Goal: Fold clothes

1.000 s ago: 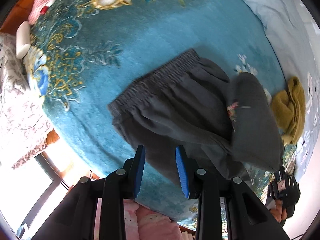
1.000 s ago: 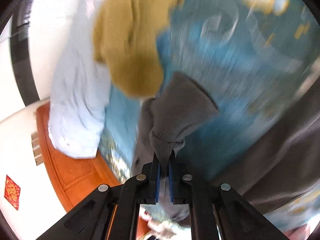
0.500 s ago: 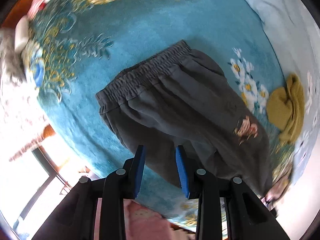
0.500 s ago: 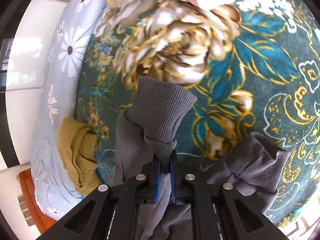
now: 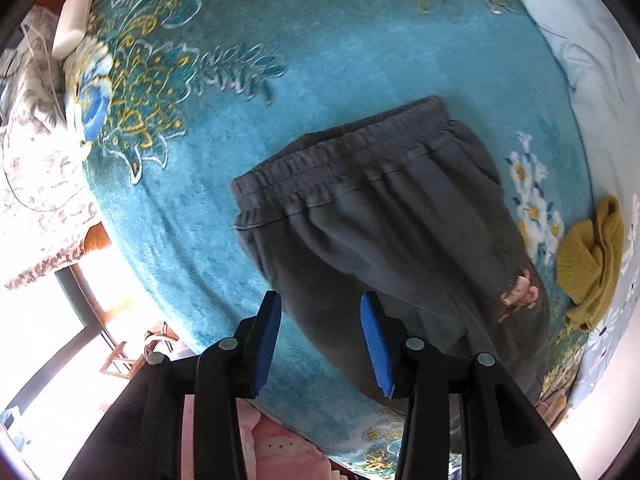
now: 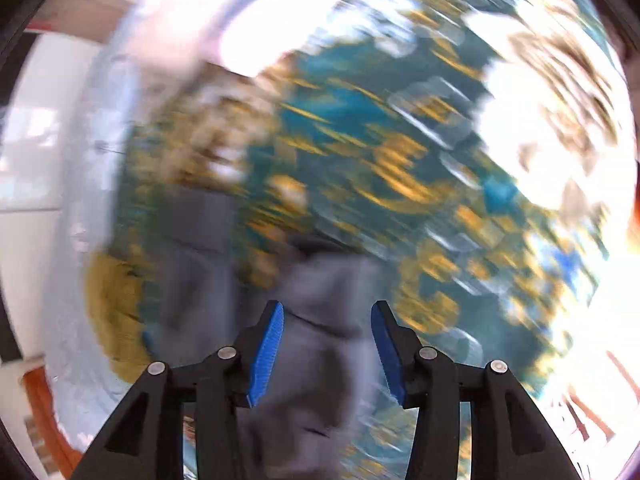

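Grey sweatpants (image 5: pixel 384 216) lie spread on a teal floral blanket (image 5: pixel 304 64), elastic waistband toward the upper left. My left gripper (image 5: pixel 320 322) is open and empty, hovering over the near edge of the pants. The right wrist view is heavily motion-blurred. My right gripper (image 6: pixel 326 336) is open, and the grey pant leg with its cuff (image 6: pixel 320 280) lies loose below and between its fingers, not gripped.
A mustard knitted garment (image 5: pixel 592 256) lies at the right of the pants, also blurred in the right wrist view (image 6: pixel 112 300). A pale blue quilt (image 5: pixel 580 52) borders the far right. A white object (image 5: pixel 72 28) and patterned bedding (image 5: pixel 28 152) sit at the left.
My right gripper has opened and let go of the grey pant cuff, and it is moving fast. The pant leg was drawn out flat. My left gripper has opened wider.
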A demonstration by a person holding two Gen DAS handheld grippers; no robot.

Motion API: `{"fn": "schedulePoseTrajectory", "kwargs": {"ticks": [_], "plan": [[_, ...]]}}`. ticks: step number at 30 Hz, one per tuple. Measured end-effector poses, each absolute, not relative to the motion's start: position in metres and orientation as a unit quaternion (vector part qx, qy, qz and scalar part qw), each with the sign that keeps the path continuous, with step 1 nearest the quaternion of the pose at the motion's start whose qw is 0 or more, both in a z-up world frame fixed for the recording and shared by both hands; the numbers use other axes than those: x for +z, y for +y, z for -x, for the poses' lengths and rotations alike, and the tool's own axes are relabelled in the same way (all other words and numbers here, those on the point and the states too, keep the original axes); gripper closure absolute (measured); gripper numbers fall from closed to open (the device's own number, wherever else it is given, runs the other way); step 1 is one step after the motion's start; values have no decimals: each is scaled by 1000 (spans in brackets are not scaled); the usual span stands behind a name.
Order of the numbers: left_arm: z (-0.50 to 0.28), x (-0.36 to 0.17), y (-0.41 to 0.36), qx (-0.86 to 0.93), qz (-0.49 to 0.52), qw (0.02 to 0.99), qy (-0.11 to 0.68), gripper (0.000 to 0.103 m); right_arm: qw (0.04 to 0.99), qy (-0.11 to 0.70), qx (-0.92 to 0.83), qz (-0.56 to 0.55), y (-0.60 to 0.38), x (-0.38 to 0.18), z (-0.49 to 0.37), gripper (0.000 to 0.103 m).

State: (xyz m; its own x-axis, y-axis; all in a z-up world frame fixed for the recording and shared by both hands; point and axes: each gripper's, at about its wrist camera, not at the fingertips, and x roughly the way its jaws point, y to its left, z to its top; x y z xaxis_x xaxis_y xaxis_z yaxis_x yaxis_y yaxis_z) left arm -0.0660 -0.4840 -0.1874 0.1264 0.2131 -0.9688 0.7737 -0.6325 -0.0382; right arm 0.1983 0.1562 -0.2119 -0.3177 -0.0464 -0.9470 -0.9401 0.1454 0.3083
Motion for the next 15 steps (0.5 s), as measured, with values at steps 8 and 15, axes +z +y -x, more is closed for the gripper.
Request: {"fn": "schedulePoseTrajectory", "kwargs": {"ticks": [8,15], "plan": [[45,-243,-505,-539,-723,265,341,55,395,718,436,372,117,-262,-222,53],[28,-286,-513,-516,-713,280,384,54,400,675,455,421,122,-275,-188,53]]}}
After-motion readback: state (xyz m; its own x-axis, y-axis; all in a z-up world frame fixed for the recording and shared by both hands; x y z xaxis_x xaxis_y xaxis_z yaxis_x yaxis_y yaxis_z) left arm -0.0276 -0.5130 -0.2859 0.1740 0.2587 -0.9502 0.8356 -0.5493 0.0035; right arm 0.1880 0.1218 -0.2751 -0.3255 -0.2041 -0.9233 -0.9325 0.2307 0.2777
